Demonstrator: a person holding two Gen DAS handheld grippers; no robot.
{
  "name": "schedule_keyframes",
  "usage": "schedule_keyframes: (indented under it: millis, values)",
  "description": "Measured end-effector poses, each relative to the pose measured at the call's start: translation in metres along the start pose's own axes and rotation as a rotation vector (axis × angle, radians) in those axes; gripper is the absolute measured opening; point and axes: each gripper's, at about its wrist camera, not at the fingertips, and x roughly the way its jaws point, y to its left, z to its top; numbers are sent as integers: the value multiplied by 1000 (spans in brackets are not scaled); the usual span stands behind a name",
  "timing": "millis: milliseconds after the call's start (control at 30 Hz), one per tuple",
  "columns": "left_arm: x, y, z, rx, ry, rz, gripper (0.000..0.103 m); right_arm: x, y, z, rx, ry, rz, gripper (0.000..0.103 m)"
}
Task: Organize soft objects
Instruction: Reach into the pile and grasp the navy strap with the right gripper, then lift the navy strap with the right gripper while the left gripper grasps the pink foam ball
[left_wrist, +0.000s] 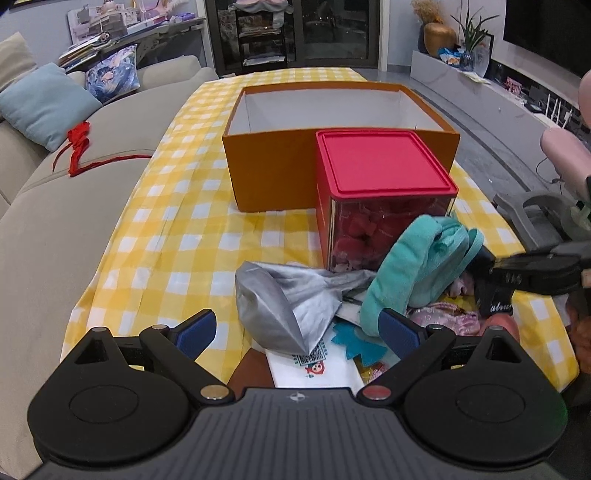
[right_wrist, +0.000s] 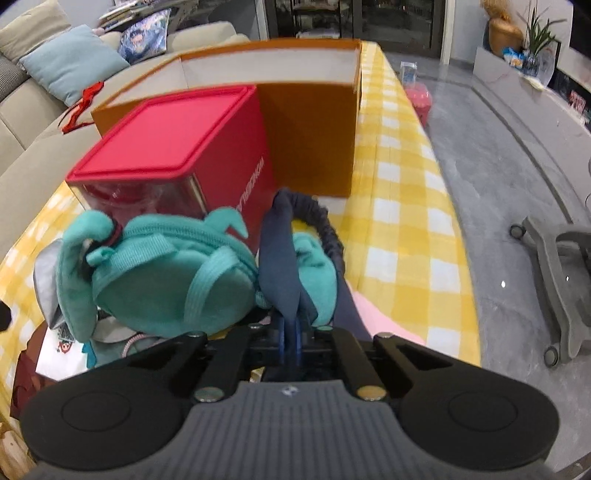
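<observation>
With the right claw (right_wrist: 290, 332) pinching only a navy strap (right_wrist: 279, 251) beside the teal plush pouch (right_wrist: 166, 280) piled at the desk's near edge, lifting may drag the pouch off; the left claw (left_wrist: 295, 328) hangs spread.

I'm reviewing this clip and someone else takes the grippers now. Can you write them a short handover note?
Right gripper: shut on the dark navy fabric piece lying across the teal plush bag.
Left gripper: open, holding nothing, over the silver cloth.
Soft things lie heaped on the near part of the yellow checked tablecloth, in front of the red-lidded box.
Orange box behind it: open, no items visible inside.
Done: nothing sorted yet, as far as can be seen.
Left: probably move the heap into the orange box.
</observation>
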Motion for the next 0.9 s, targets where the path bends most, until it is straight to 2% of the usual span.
schedule_keyframes:
  millis: [233,400,533,633,733,833,900]
  values:
    - [-4,-11,-4,43,-24,-30,103,-29,1,7,-14,-110,29,2]
    - [-6,-10,-2,20,-51,-46,103,-47,-5,12,29,-165,102,2]
    - [-6,-7,-1,-18,-51,-95,103,-64,-13,16,75,-247,120,2]
    - [-6,-11,-1,-12,-44,-186,103,-84,-27,19,185,-359,220,2]
    - [-14,-22,-2,42,-83,-257,103,-101,-35,20,236,-466,263,2]
    - [-22,-47,0,166,-156,-211,103,-116,-48,20,309,-560,333,2]
    - [-22,-65,2,237,-182,-247,103,-122,-52,20,325,-587,315,2]
